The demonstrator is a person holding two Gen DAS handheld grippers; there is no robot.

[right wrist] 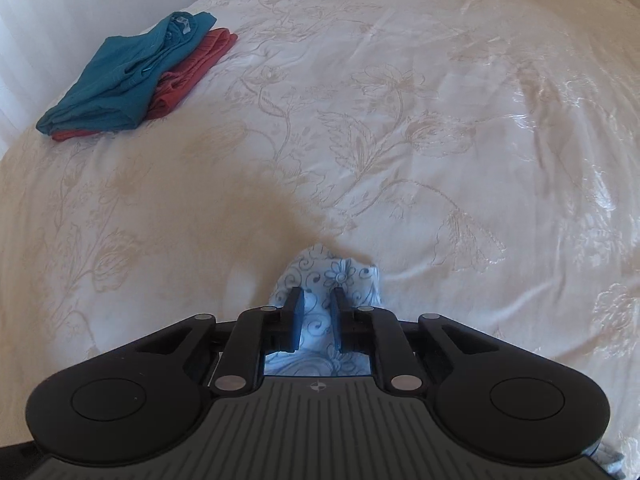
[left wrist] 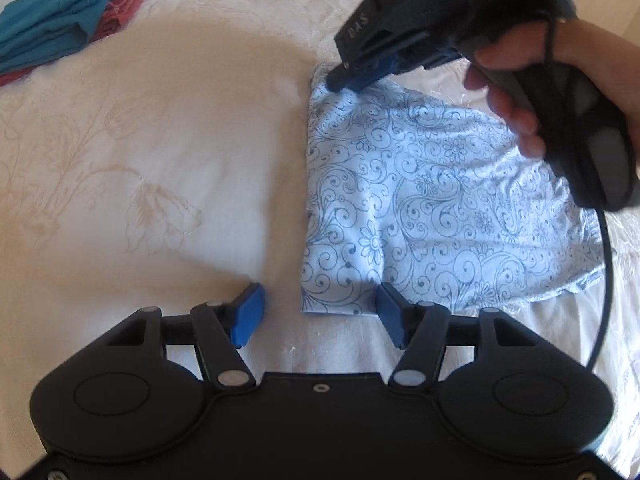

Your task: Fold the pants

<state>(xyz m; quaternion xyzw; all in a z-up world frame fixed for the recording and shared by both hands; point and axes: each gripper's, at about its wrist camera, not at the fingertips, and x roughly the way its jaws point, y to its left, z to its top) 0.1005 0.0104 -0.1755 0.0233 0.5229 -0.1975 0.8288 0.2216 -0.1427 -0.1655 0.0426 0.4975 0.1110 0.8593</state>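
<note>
Left wrist view: folded pants [left wrist: 432,200], thin pale-blue cotton w/ dark scroll-and-flower print, lie flat on the bed [left wrist: 140,160], right of centre. Left tool [left wrist: 318,316] spread wide, nothing between pads; near hem of pants just beside its right pad. Right tool [left wrist: 340,80], held by a hand [left wrist: 516,92], sits at the far corner. Fabric prob. light, limp, not slippery; best taken at corners or hem edges, both layers together.

Right wrist view: right tool [right wrist: 318,318] part-spread; pants corner [right wrist: 340,276] bunched between pads, but pads don't appear to press it. Bedspread cream, satin sheen, embroidered florals. Teal garment [right wrist: 120,84] atop red garment [right wrist: 192,68], folded, far left.
</note>
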